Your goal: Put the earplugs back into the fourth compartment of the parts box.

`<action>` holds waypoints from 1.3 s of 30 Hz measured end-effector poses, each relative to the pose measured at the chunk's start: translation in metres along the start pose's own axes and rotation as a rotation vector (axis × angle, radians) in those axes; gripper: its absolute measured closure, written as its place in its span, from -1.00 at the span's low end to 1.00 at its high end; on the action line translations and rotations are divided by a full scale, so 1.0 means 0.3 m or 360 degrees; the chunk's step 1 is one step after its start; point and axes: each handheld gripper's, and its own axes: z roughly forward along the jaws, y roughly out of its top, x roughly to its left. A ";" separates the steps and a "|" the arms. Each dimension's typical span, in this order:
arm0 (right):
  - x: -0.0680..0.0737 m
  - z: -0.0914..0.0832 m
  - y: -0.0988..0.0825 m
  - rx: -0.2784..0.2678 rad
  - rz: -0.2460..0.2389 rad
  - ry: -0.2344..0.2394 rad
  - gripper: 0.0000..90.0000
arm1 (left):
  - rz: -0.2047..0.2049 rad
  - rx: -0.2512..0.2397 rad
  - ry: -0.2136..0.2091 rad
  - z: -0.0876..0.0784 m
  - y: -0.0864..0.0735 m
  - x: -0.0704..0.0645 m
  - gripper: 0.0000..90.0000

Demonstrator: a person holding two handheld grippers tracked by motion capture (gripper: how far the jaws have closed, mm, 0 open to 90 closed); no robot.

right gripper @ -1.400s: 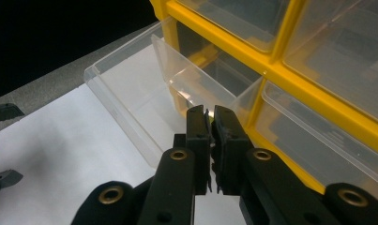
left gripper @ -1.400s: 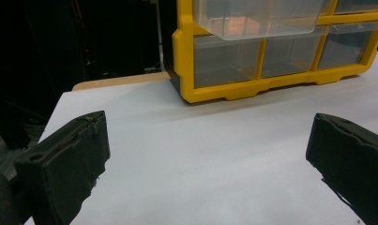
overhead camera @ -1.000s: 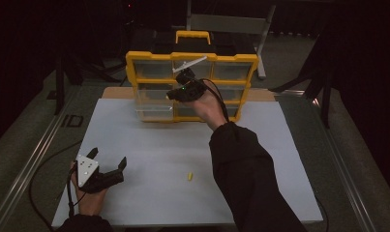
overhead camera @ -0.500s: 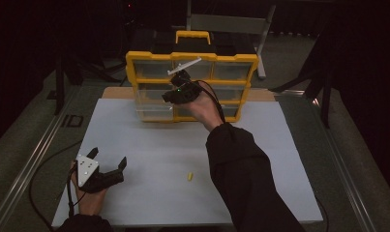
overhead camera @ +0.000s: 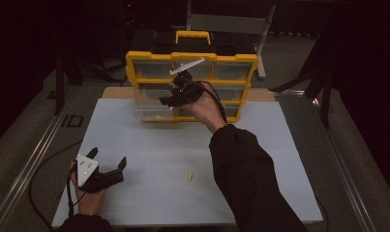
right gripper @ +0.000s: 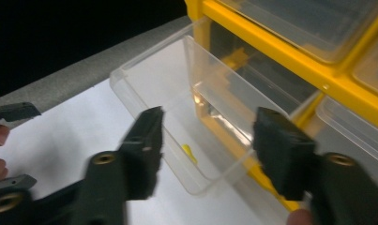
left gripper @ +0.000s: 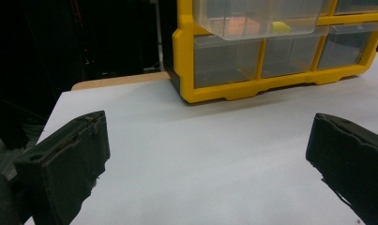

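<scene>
I see a yellow plastic organiser cabinet [overhead camera: 241, 60] with a yellow carry handle and clear, glossy rectangular drawers set in three rows of three, nine as far as I can count. One clear plastic drawer [right gripper: 177, 126] on the lower left is pulled out, thin-walled and smooth, with a small yellow piece [right gripper: 189, 152] lying on its floor. A second small yellow piece [overhead camera: 189, 176] lies on the matte white sheet [overhead camera: 149, 145] that covers the table, well apart from the cabinet.

My right gripper [overhead camera: 175, 96] sits just in front of the open drawer; its two black, rough-padded fingers [right gripper: 147, 140] have just been opening and now stand well apart, gripping nothing, with the drawer's near corner seen between them. My left gripper [overhead camera: 105, 171] rests low at the near left of the sheet, its two blocky black fingers [left gripper: 67, 157] spread wide and empty, its grey three-cornered plate on top.

A tan table edge [overhead camera: 115, 92] shows behind the sheet. The room beyond is dark, with grey flooring and black stands.
</scene>
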 end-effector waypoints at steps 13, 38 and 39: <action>0.005 -0.050 -0.029 -0.0005 0.0004 -0.0092 -0.78 | -0.0003 0.0000 0.0000 0.000 -0.001 -0.001 -0.98; 0.043 -0.101 -0.120 0.0016 -0.0086 -0.0067 -0.80 | 0.0001 -0.0004 -0.0002 0.001 -0.002 -0.002 -0.98; 0.045 -0.101 -0.125 0.0022 -0.0075 -0.0066 -0.80 | 0.0001 -0.0003 -0.0002 0.001 -0.002 -0.003 -0.98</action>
